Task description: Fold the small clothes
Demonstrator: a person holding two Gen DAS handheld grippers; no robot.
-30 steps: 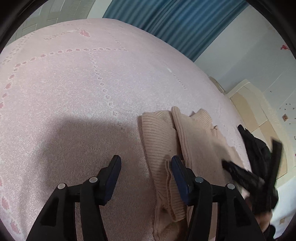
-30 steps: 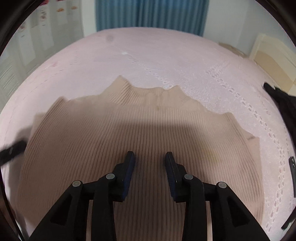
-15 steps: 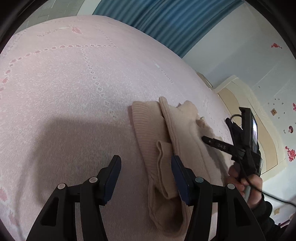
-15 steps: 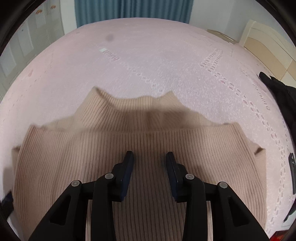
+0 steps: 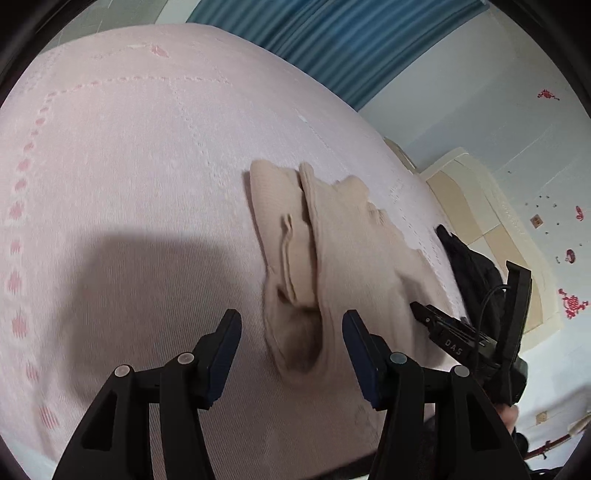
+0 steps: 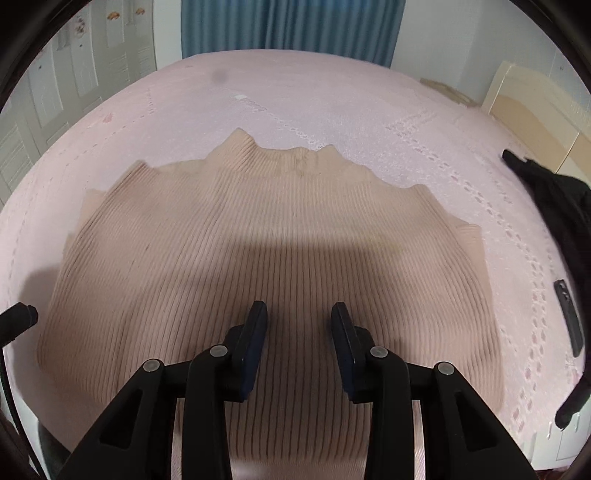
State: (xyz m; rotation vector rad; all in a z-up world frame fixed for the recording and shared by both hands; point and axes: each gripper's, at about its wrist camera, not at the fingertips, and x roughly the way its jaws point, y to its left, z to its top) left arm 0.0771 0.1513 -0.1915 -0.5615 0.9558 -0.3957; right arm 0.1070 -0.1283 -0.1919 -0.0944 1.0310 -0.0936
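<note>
A beige ribbed knit sweater lies flat on the pink bedspread, neck away from me. In the left wrist view the sweater shows from its side, with a sleeve folded over along its left edge. My left gripper is open and empty, hovering just above the near end of that sleeve. My right gripper is open and empty above the sweater's lower middle. The right gripper also shows in the left wrist view at the right.
A black garment lies on the bed at the right, also in the left wrist view. A dark flat device lies near the bed's right edge. Blue curtains and a cream headboard stand beyond the bed.
The left gripper has drawn back and swung, so the folded sleeve now lies between its fingers. The right gripper has shifted slightly over the sweater. Both stayed open.
</note>
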